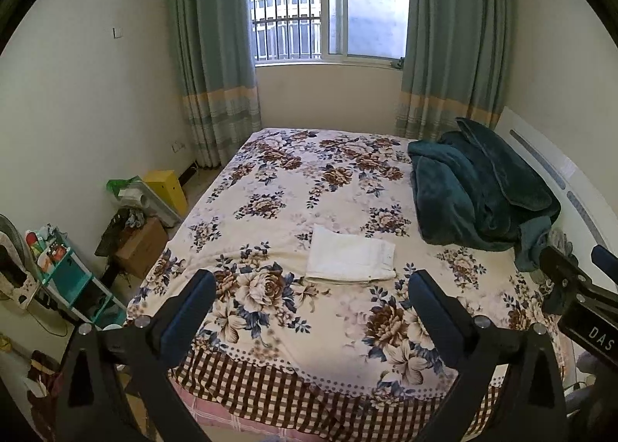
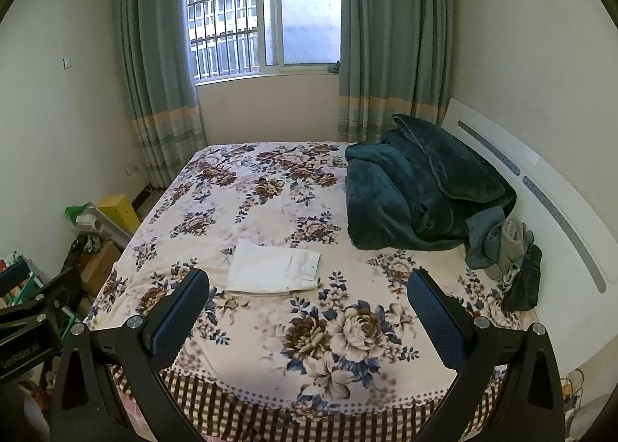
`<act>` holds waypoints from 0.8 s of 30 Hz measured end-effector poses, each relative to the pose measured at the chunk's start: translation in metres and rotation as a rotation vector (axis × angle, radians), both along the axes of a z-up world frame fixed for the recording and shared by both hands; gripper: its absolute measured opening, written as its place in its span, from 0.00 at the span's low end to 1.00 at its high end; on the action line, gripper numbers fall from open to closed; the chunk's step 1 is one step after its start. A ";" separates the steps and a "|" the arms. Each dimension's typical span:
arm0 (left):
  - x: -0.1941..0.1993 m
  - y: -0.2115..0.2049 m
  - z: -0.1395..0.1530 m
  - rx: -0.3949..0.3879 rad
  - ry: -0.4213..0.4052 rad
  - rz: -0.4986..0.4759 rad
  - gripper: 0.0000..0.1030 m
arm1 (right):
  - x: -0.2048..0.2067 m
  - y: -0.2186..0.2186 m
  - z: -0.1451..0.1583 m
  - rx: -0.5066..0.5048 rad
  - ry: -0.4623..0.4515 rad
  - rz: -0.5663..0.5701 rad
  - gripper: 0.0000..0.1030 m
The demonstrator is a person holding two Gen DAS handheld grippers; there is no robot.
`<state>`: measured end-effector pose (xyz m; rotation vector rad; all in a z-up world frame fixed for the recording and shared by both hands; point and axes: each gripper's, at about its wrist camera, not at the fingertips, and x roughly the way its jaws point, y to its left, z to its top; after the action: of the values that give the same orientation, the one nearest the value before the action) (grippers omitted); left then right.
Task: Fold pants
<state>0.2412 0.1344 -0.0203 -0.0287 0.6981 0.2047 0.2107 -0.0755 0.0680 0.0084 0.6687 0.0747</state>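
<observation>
Lying folded on the bed, white pants (both grippers spread, empty).

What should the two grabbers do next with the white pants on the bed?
Probably nothing more than pull back and stop. The pants already lie in a neat flat rectangle on the bed. The left gripper and right gripper are both open, empty and well short of them. If anything, a light press along the near edge might tidy it.

Left gripper and right gripper, fingers spread wide.
</observation>
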 end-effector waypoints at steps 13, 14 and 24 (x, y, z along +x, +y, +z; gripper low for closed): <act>0.002 0.003 0.004 -0.005 -0.001 -0.002 0.99 | 0.002 0.006 -0.002 0.005 0.024 0.016 1.00; 0.001 0.003 0.004 -0.004 -0.001 0.000 0.99 | 0.001 0.007 -0.003 0.006 0.027 0.018 1.00; -0.003 0.001 0.005 -0.005 0.002 0.005 0.99 | -0.003 0.007 -0.005 0.007 0.032 0.021 1.00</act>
<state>0.2382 0.1351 -0.0153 -0.0348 0.7004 0.2079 0.2082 -0.0683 0.0627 0.0097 0.7005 0.0972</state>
